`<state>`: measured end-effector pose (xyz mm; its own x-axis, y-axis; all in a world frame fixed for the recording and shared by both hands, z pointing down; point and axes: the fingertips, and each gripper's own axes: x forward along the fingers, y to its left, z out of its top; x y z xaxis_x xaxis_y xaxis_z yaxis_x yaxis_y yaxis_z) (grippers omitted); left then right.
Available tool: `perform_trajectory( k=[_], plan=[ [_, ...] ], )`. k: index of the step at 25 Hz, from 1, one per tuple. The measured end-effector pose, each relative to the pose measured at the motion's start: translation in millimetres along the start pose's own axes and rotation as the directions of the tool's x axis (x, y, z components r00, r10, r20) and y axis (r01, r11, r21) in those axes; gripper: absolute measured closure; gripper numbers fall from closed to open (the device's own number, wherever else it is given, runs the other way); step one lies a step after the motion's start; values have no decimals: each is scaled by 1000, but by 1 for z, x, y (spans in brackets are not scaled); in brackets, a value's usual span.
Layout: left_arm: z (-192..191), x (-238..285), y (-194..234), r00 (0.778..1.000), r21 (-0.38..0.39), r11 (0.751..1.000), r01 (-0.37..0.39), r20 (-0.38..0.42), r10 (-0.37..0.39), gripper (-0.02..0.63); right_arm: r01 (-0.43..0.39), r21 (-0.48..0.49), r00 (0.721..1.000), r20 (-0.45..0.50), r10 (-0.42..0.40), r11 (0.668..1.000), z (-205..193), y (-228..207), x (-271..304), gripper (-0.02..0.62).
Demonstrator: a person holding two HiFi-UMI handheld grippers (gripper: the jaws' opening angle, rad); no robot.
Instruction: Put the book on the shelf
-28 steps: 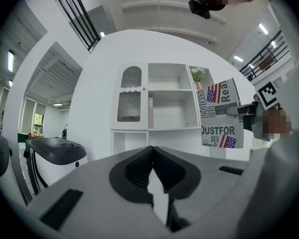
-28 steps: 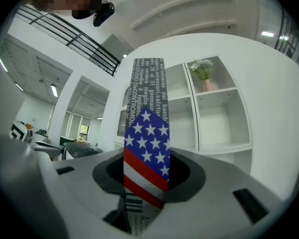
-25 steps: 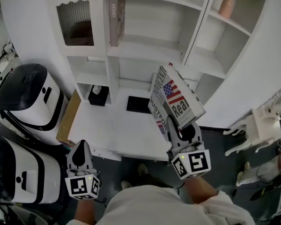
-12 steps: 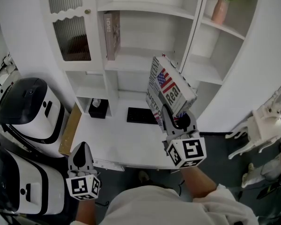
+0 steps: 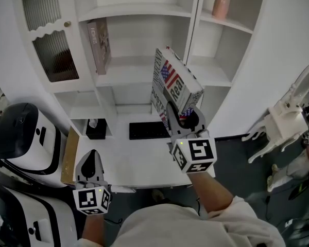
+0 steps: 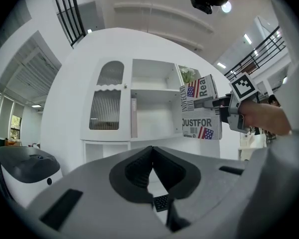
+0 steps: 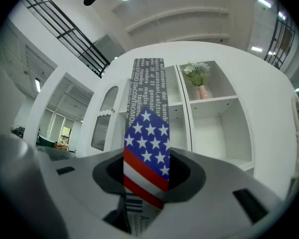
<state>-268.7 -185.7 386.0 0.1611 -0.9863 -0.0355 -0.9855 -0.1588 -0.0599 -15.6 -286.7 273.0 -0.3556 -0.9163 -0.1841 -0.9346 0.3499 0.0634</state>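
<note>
Rectangular, box-like book (image 5: 176,84), glossy stars-and-stripes cover with printed lettering, clamped by its lower edge between the matte grey jaws of the right gripper (image 5: 183,118); held aloft and tilted in front of the middle shelf (image 5: 129,72). Against one second ago: carried higher and closer to that shelf. Left gripper (image 5: 91,164) low over the front edge of the smooth white desk (image 5: 139,161), jaws pressed together on nothing. Flat white shelving behind; one upright volume (image 5: 99,45) at left, pink vase (image 5: 222,1) at top right
</note>
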Motion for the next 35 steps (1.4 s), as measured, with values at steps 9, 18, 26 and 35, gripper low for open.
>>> perform_trajectory(
  k=[9, 18, 26, 35],
  plan=[
    [-4, 23, -4, 999, -6, 999, 50, -5, -50, 603, 81, -27, 997, 3, -81, 996, 6, -20, 44, 437],
    [-14, 28, 18, 1000, -23, 1000, 15, -23, -15, 603, 148, -39, 989, -7, -148, 988, 8, -41, 90, 437],
    [-22, 37, 22, 999, -31, 999, 14, -35, -15, 603, 204, -57, 978, -38, -206, 977, 0, -54, 126, 437],
    [-32, 43, 29, 998, -46, 999, -1, -57, -2, 603, 255, -56, 962, -86, -259, 965, -9, -69, 163, 437]
  ],
)
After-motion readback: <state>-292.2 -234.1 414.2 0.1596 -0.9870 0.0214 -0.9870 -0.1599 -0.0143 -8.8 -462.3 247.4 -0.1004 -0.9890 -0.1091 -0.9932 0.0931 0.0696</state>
